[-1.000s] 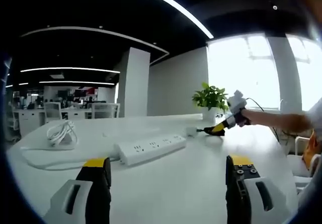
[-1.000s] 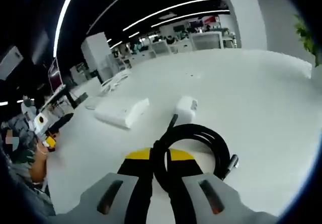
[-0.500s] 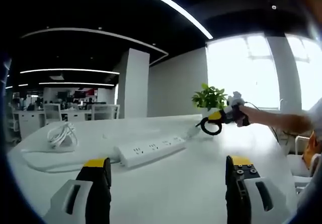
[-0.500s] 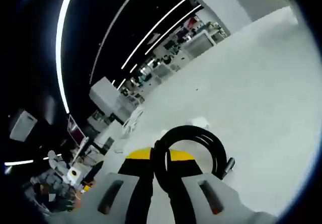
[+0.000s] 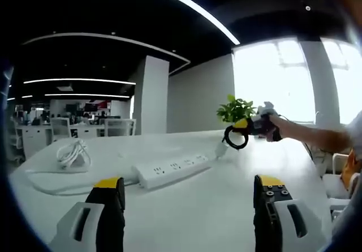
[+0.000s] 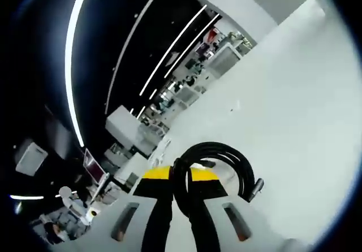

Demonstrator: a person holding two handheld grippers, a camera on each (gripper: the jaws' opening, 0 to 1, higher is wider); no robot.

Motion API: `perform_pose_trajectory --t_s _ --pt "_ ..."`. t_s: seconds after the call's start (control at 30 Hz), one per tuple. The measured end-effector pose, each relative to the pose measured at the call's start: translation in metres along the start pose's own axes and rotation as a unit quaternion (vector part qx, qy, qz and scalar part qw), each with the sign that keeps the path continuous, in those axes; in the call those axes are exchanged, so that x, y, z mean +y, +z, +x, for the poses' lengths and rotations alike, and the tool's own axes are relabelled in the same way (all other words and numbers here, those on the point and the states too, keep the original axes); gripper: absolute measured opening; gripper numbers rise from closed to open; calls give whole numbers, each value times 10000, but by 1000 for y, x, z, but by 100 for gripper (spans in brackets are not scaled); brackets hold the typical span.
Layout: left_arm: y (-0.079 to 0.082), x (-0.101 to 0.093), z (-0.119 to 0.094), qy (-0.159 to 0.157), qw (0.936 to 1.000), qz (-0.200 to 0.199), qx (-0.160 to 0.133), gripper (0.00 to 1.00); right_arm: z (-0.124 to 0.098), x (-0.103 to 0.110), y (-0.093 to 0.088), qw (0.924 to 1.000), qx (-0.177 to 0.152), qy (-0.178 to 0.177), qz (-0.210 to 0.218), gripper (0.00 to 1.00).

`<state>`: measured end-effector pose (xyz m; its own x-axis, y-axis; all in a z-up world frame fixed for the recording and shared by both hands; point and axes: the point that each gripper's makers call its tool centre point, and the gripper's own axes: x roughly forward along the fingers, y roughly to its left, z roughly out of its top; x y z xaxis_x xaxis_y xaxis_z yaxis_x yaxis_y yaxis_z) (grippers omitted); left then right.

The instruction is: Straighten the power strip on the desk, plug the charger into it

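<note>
- No text, label, brand, number or sign could be read in either view.
- The white power strip on the desk showed socket holes along its top, but no printing on it could be made out.
- The red panels far back in the office were too small and blurred to tell whether they carried lettering.
- The yellow pads on the left gripper bore no marking.
- The yellow band on the right gripper, with its jaws closed on the black cable loop, was likewise plain.
</note>
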<state>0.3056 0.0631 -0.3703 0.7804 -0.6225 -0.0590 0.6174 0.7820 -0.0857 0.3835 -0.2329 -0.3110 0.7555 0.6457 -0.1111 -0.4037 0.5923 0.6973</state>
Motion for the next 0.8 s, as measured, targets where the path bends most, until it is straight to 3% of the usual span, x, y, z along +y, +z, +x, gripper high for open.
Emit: perform_pose_trajectory --t_s 0.17,0.3,0.33,0.4,0.8 --pt "1 1 -2 4 10000 17 -7 96 -6 7 4 10000 -62 -8 -32 7" --pt "3 1 -2 3 10000 18 -25 96 -3 -1 5 9999 -144 -23 26 7" --pt "3 1 -2 1 10000 17 -28 96 31 -10 15 9998 -160 -114 -22 7" --pt "3 0 -1 -5 10000 22 -30 96 32 -8 11 9992 -197 -264 -229 7" --pt "8 -5 3 -70 9999 37 -68 96 41 -2 23 9977 -476 -465 -110 7"
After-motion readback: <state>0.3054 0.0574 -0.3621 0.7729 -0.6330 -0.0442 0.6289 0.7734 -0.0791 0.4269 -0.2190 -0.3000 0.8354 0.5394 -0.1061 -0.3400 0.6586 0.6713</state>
